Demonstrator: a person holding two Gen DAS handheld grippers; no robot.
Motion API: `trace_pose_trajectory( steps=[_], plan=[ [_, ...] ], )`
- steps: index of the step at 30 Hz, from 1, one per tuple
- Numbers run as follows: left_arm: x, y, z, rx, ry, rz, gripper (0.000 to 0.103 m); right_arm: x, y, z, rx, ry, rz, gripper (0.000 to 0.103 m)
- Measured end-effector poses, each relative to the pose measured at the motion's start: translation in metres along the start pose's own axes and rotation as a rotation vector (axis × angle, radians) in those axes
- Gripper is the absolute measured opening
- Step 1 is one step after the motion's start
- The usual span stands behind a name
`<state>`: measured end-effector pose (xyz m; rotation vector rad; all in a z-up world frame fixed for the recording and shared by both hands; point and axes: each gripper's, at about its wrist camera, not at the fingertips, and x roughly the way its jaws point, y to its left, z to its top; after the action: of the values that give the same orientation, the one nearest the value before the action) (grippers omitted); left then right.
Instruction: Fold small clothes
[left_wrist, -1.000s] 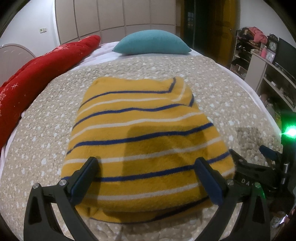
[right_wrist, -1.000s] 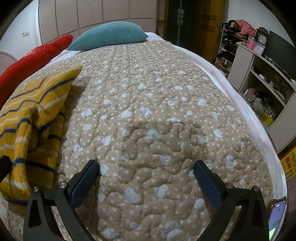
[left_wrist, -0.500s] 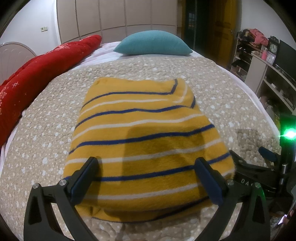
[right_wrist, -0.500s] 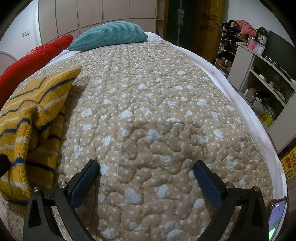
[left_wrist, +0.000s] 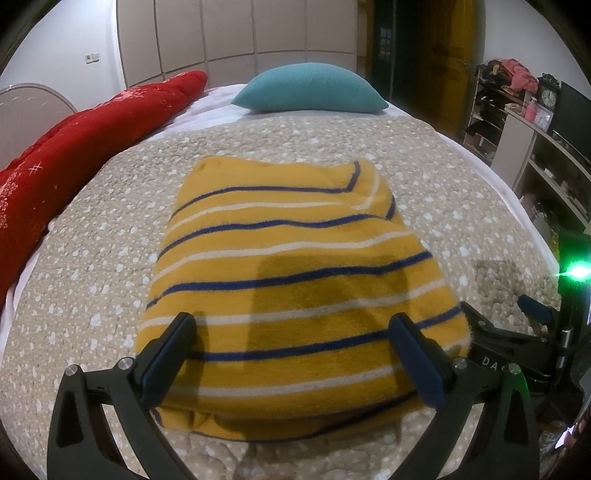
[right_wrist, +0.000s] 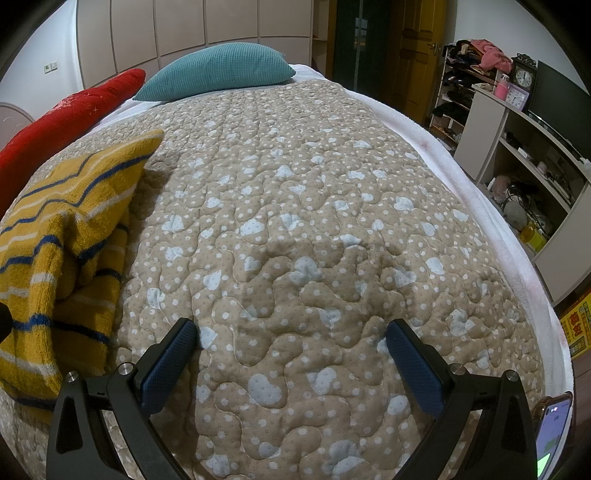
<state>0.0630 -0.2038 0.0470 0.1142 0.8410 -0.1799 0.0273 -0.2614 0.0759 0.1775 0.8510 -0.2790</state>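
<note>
- Sweater is seen between the spread, empty fingers of the left gripper, lying folded near the bed's foot edge.
- Right gripper fingers are spread wide, empty, over bare quilt.
- Folding is judged nearly complete; a final tidy or removal is called for.

The folded sweater is yellow with thin blue stripes and white stripes going across it. It lies on a tan quilt covered in little white dots and pale blue blobs (they look a bit like clouds or hearts, hard to tell). The pillow is teal. The long puffy blanket is bright red with small white sparkle shapes. Both grippers are black with dark blue fingers. A green light glows at the right edge.
</note>
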Motion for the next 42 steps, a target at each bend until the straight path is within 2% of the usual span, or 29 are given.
trace_pose_trajectory(
  steps=[11, 15, 42],
  plan=[
    [0.002, -0.002, 0.001, 0.026, 0.013, 0.029, 0.103, 0.000, 0.000, 0.000, 0.000, 0.000, 0.000, 0.103],
    [-0.001, -0.001, 0.000, 0.043, -0.012, 0.048, 0.103, 0.000, 0.000, 0.000, 0.000, 0.000, 0.000, 0.103],
    [-0.008, 0.003, -0.003, 0.040, -0.001, 0.021, 0.103, 0.000, 0.000, 0.000, 0.000, 0.000, 0.001, 0.103]
  ],
)
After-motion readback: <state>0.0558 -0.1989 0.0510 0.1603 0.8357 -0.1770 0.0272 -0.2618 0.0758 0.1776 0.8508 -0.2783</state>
